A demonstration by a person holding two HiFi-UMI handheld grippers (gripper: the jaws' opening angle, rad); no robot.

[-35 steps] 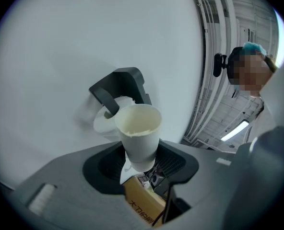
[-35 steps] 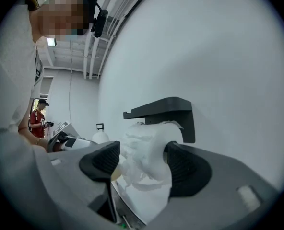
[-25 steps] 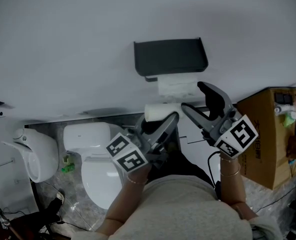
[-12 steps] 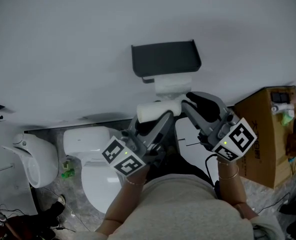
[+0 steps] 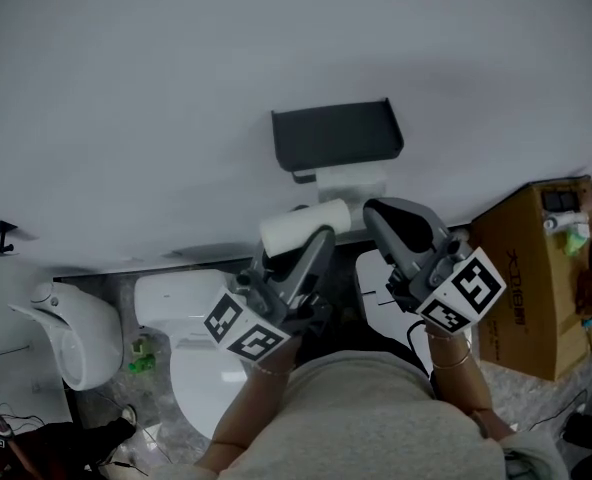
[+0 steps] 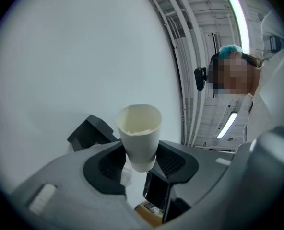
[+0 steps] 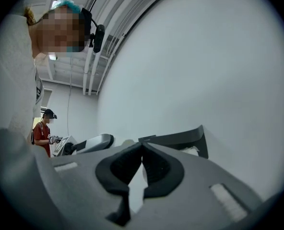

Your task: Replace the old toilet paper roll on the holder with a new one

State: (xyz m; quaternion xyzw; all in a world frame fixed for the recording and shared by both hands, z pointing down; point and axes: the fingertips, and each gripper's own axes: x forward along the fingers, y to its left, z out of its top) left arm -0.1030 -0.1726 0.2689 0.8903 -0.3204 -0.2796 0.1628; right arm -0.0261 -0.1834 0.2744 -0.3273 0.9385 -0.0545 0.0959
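Toilet paper roll (image 5: 304, 228), a pale hollow tube, is sitting with one end clamped between the left gripper's (image 6: 141, 162) partly spread fingers, with the dark holder (image 5: 337, 135) just beyond their tips. The right gripper (image 7: 142, 147) is hovering close beside them; its fingers have just been closing and are now meeting with nothing between them.
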